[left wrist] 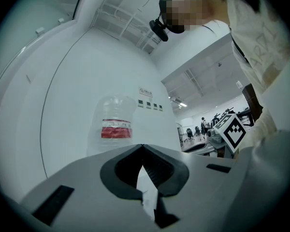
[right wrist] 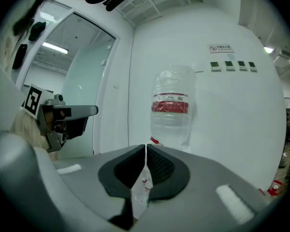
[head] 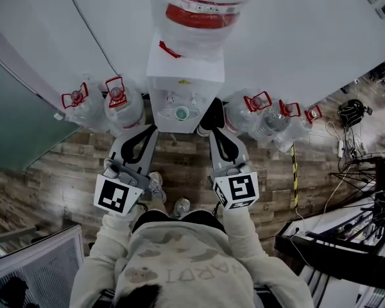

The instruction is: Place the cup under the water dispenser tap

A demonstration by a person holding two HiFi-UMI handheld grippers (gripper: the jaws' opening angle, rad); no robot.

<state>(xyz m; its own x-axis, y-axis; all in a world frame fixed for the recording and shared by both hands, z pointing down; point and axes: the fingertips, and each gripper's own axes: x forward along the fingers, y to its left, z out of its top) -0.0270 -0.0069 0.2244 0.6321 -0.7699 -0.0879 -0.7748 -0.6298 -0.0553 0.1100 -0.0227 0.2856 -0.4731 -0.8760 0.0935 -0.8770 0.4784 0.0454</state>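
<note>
A white water dispenser stands against the wall with a large clear bottle with a red label on top. A small greenish cup sits in its alcove below the two taps. My left gripper and right gripper are held side by side in front of the dispenser, one at each side of the alcove and short of the cup. Both point level at it. In the left gripper view the gripper is shut and empty. In the right gripper view the gripper is shut and empty, with the bottle ahead.
Several spare water bottles with red caps stand on the wooden floor either side of the dispenser. A desk with cables is at the right, a glass partition at the left. The person's shoes are below the grippers.
</note>
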